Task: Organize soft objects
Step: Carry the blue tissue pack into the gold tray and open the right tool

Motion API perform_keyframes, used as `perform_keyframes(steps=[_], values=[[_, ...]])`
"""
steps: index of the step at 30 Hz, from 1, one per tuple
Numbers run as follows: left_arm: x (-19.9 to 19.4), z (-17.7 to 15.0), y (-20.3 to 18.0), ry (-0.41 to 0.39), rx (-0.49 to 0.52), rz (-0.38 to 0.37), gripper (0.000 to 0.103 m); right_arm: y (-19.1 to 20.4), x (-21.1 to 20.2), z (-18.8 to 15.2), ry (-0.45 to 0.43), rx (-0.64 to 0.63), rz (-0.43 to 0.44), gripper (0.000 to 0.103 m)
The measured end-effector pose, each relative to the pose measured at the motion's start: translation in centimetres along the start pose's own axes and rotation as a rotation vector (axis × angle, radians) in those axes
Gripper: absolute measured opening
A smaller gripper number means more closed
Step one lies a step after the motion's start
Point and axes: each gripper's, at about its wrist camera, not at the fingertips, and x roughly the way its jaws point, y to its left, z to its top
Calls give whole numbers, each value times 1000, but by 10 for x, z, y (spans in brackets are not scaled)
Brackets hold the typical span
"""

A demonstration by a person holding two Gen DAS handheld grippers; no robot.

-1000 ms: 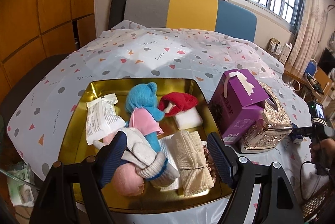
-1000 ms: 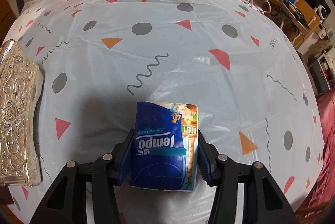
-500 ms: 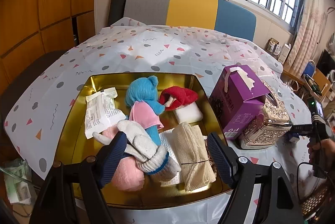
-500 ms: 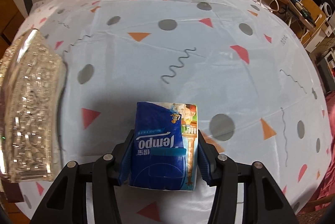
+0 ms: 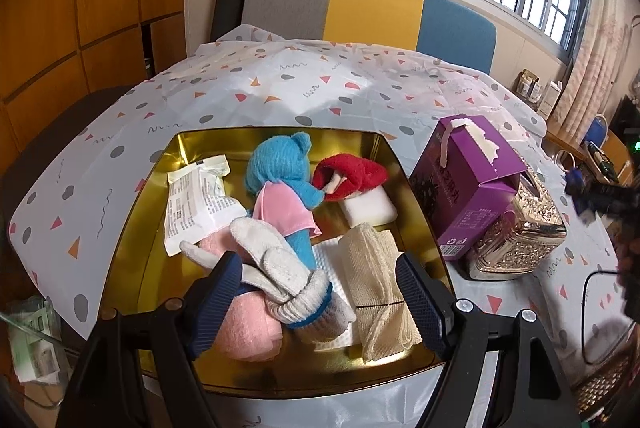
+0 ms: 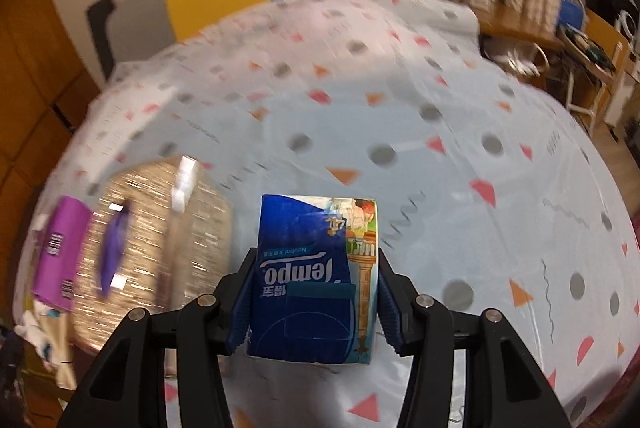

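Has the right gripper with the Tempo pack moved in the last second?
Yes. The right gripper, shut on the Tempo pack, has swung left toward the gold tissue box, which now sits closer to it in the right wrist view.

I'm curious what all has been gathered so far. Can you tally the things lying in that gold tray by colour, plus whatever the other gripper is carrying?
White: 4, packet, glove, foam block, textured cloth
Pink: 1, towel
Blue: 1, plush bear
Red: 1, plush piece
Beige: 1, folded cloth
In the tray: 8
Blue tissue pack, in the right gripper: 1
Total: 9
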Motion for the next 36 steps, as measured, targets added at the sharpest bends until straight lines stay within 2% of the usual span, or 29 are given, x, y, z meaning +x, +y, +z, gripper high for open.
perform_keyframes(steps=[8, 14, 17, 20, 23, 27, 29, 33, 36], values=[[1, -3, 20, 3, -40, 37, 80, 78, -50, 16, -117, -172, 138, 53], [2, -6, 56, 15, -113, 112, 80, 173, -94, 0, -185, -407, 318, 53], [-1, -7, 71, 7, -143, 143, 80, 224, -98, -18, -155, -528, 403, 53], [-6, -6, 82, -5, -164, 162, 80, 274, -81, -41, -86, -621, 464, 53], [-11, -4, 87, -22, -167, 171, 80, 308, -48, -60, -17, -671, 446, 53], [-15, -3, 92, -32, -169, 179, 80, 334, 2, -76, 88, -667, 421, 53], [-15, -3, 95, -30, -178, 178, 80, 338, 27, -84, 126, -669, 405, 53], [-14, -3, 98, -25, -185, 182, 80, 338, 69, -98, 189, -651, 316, 53], [-12, -4, 99, -20, -186, 180, 80, 336, 83, -103, 215, -628, 287, 53]])
